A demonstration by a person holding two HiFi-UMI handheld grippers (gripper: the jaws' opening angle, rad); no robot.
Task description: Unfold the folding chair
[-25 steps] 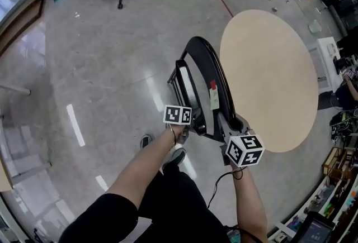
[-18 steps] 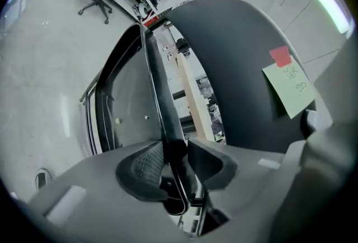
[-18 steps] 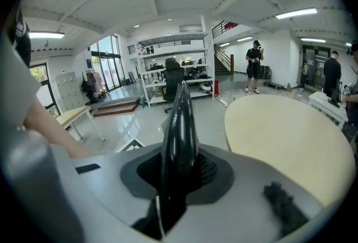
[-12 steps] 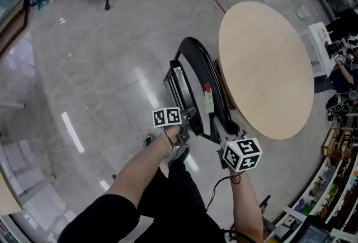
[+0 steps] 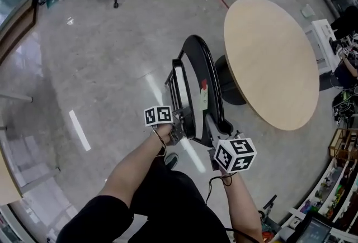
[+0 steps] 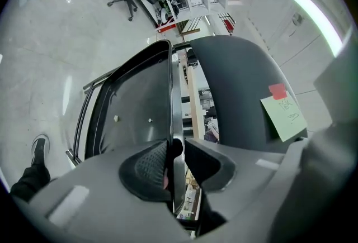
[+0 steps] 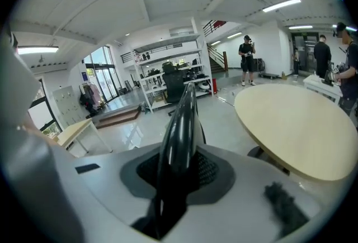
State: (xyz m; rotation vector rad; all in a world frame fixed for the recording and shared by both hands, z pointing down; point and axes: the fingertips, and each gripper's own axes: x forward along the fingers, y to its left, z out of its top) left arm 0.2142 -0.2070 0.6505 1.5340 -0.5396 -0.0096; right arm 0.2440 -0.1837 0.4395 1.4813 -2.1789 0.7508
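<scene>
Folded flat and upright, the black folding chair (image 5: 193, 85) stands on the grey floor (image 5: 100, 68) just beside the round table (image 5: 268, 57), close to the table's base. A person steadies the chair from above with a pair of handheld tongs. The left gripper (image 6: 174, 163) has just been closing its jaws, and they now sit narrowly pinched on the thin seat rail (image 6: 172, 96) that runs between its pads. The right gripper (image 7: 179, 175) is clamped just as narrowly on the glossy back hoop (image 7: 184, 113), next to the pale green note (image 5: 203, 96) stuck to the backrest.

With both holds apparently set and the seat lying against the back, the step in hand looks like the start of the opening itself. The next move probably calls for drawing the seat rail away from the hoop while the right hand braces the back. The legs also need bare floor to spread, clear of the table's base.
</scene>
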